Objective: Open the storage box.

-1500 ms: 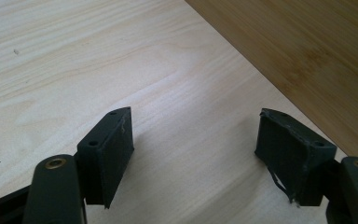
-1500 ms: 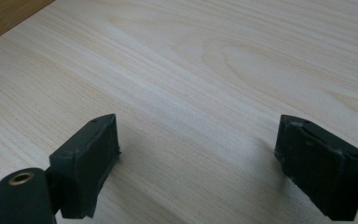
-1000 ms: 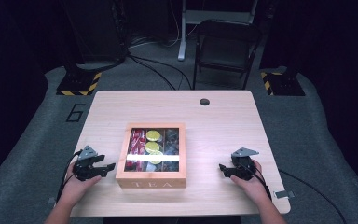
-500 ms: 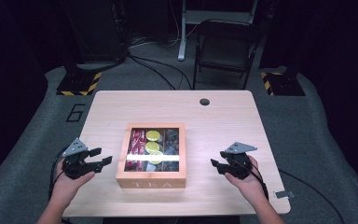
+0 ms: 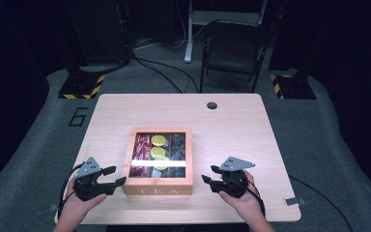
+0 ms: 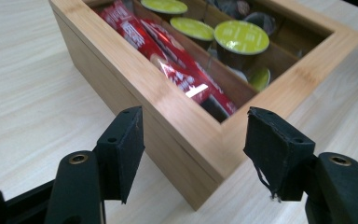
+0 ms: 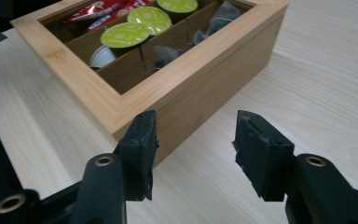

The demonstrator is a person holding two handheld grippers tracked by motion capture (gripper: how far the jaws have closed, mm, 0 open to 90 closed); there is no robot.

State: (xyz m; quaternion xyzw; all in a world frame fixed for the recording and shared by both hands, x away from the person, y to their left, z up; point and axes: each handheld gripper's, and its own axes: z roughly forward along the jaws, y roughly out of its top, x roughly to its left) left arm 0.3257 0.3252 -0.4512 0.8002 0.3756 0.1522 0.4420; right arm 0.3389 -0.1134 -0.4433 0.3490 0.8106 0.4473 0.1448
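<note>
A wooden tea box with a window lid and "TEA" on its front stands near the table's front middle. Inside lie red sachets, green-topped capsules and dark tea bags. My left gripper is open at the box's front left corner, and that corner sits between its jaws without touching them. My right gripper is open just right of the front right corner, with its left jaw close to the box wall. Neither gripper holds anything.
The light wooden table has bare room behind and to both sides of the box. A round cable hole sits near the far edge. A dark chair stands beyond the table. A small clip sits at the front right edge.
Both grippers have drawn in toward the box's front corners, the left moving right and the right moving left. The box has not moved.
</note>
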